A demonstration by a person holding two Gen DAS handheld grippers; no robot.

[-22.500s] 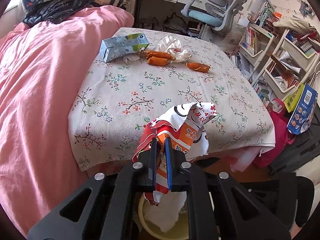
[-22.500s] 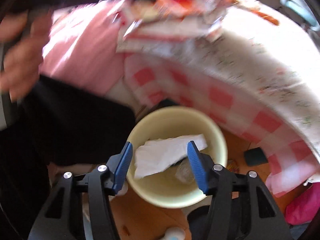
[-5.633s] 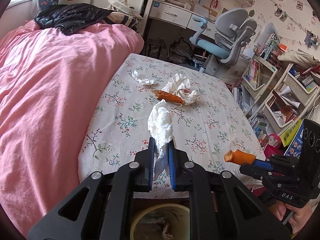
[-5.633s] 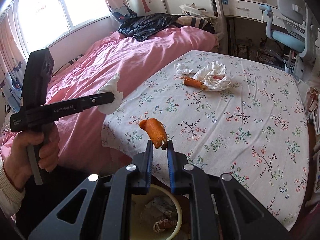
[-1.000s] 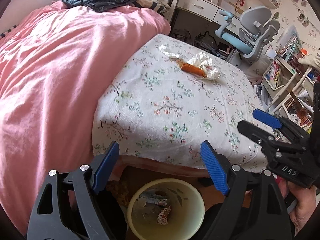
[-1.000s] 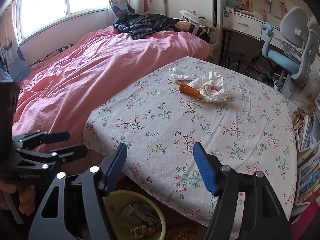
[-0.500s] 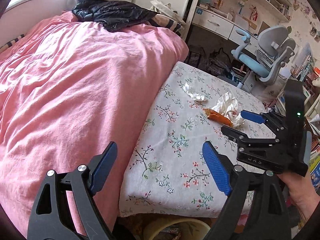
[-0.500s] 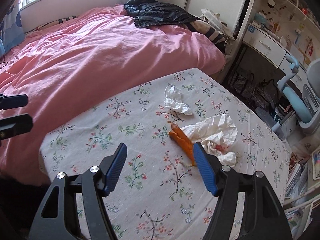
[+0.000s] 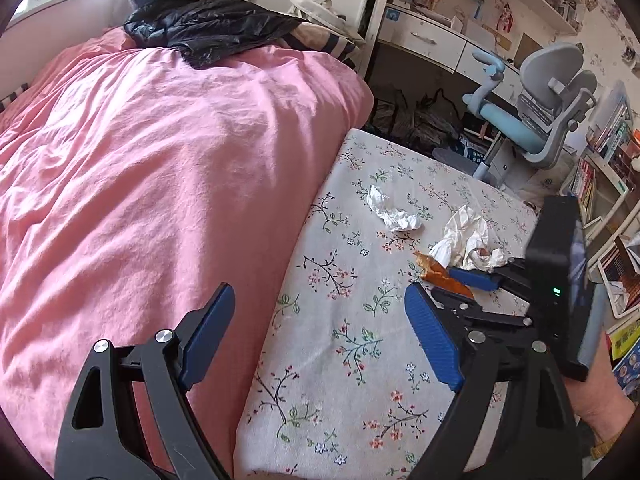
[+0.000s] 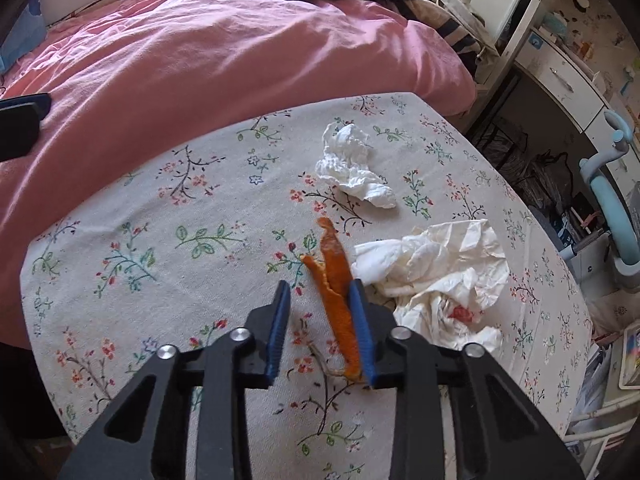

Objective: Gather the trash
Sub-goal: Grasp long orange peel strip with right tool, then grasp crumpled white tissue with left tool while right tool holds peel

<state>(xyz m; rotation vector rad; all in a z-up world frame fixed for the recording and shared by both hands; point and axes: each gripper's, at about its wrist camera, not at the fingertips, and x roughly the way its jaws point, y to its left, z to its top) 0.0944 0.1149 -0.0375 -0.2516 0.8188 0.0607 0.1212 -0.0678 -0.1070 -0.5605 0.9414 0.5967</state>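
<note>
A strip of orange peel (image 10: 336, 280) lies on the floral tablecloth (image 10: 160, 240). My right gripper (image 10: 320, 292) is lowered over it and its jaws are closing. The peel rests against the right finger, and a gap remains between it and the left finger. Beside the peel sits a big crumpled tissue (image 10: 440, 276) with a red stain. A smaller tissue wad (image 10: 352, 168) lies farther back. In the left wrist view the right gripper (image 9: 448, 284) straddles the peel (image 9: 434, 270). My left gripper (image 9: 320, 300) hangs wide open and empty above the table's left edge.
A bed with a pink duvet (image 9: 160, 180) presses against the table's left side, and a black jacket (image 9: 208, 24) lies at its far end. Behind the table stand a grey-blue desk chair (image 9: 552, 100) and a white desk (image 9: 432, 40). Bookshelves (image 9: 608, 152) line the right.
The right gripper has dropped onto the peel and its jaws have narrowed around it. The left gripper has moved forward, still wide open. The bin has left both views.
</note>
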